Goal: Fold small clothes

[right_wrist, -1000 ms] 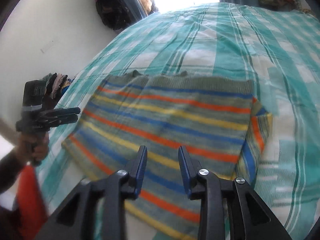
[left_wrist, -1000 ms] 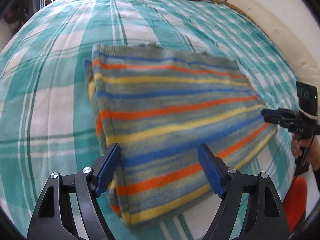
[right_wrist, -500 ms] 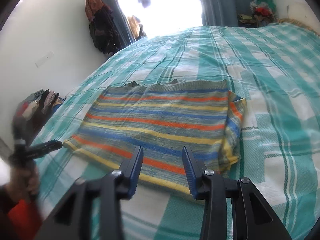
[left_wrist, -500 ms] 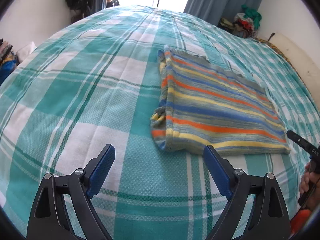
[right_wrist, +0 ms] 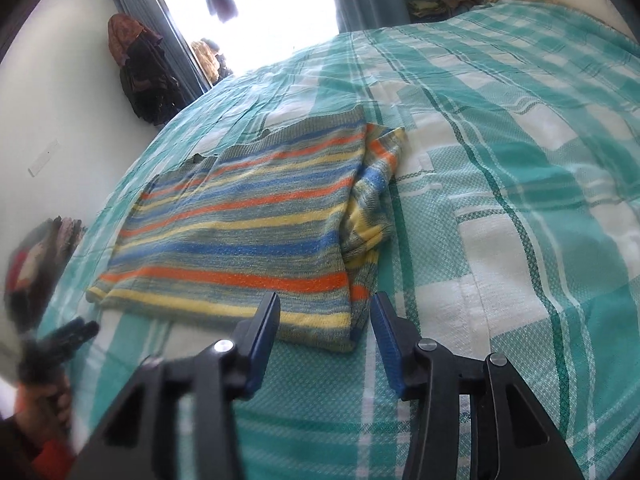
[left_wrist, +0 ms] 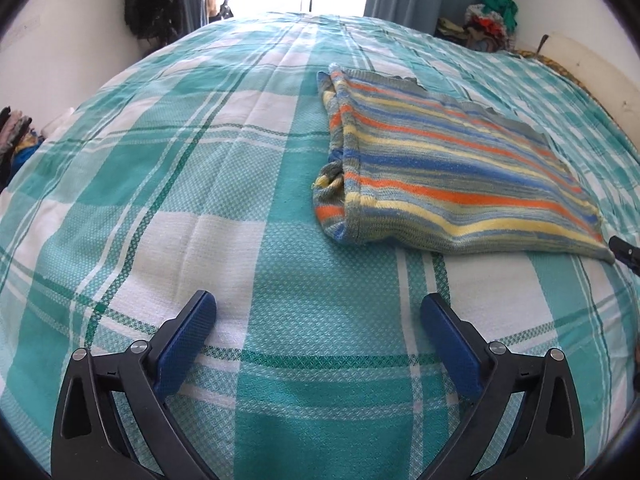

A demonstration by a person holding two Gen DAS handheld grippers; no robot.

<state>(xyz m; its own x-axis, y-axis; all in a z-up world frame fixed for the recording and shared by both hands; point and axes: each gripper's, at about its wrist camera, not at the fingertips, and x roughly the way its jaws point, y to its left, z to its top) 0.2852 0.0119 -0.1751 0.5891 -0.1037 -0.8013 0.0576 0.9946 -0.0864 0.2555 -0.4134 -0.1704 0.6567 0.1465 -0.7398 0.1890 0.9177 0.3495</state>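
A folded knit sweater (left_wrist: 440,168) striped in orange, yellow, blue and grey lies flat on the teal-and-white checked bedspread (left_wrist: 160,160). My left gripper (left_wrist: 316,298) hovers over bare bedspread to the near left of it, jaws wide and still opening, with nothing between them. In the right wrist view the sweater (right_wrist: 248,216) lies just ahead. My right gripper (right_wrist: 326,300) stands over its near right corner, jaws opening, pads clear of the cloth. The right gripper's tip (left_wrist: 624,248) shows by the sweater's near right corner. The left gripper (right_wrist: 60,340) appears blurred at lower left.
Dark clothes hang on the wall (left_wrist: 152,4) beside a bright doorway. A heap of clothes (left_wrist: 488,16) sits past the bed's far right corner. More clothes are stacked at the left (right_wrist: 60,232). Bare bedspread (right_wrist: 520,200) stretches to the right of the sweater.
Both grippers have drawn back from over the sweater toward the near side of the bed, and their jaws have widened. The sweater stays folded in place.
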